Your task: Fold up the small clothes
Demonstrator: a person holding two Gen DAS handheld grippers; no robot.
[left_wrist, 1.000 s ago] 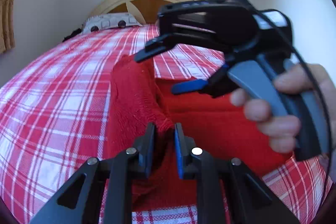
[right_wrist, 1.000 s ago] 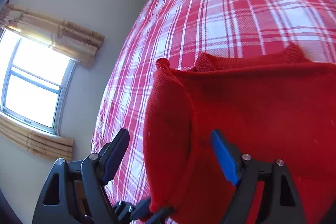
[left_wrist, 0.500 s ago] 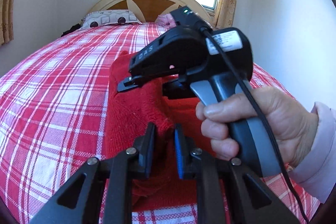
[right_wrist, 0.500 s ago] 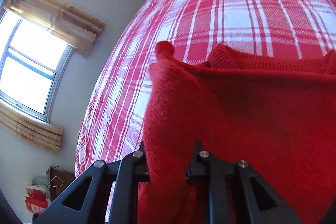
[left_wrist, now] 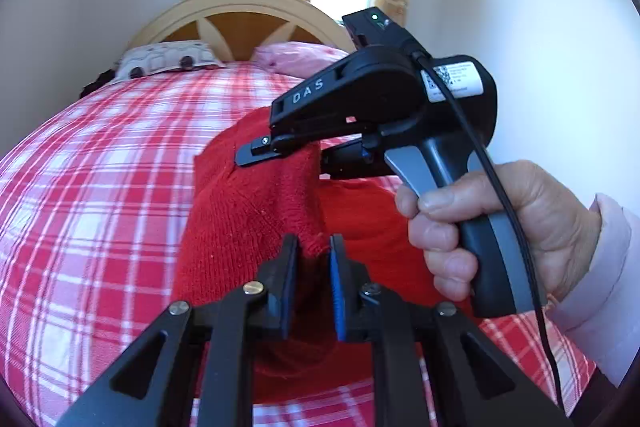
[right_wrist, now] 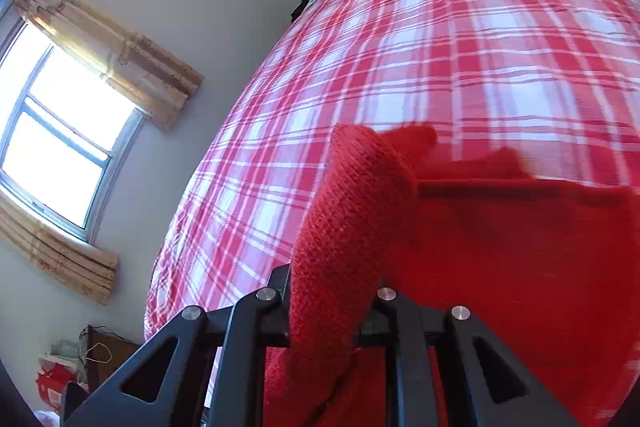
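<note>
Both grippers' jaws pinch red sweater [left_wrist: 256, 211] over plaid bedspread [left_wrist: 100, 187]; curtained window [right_wrist: 60, 147] beside.

Right gripper [right_wrist: 328, 307] fingertips buried under red knit sweater [right_wrist: 500, 267] fold in right wrist view; pads unseen. Sweater's right side and near hem cut by frame edge. Far collar edge blurred. Left gripper [left_wrist: 313, 251] pads partly hidden by pinched cloth. Person's sleeve [left_wrist: 600, 291] cut off at right. Clutter [right_wrist: 60, 375] on floor too small to identify.
</note>
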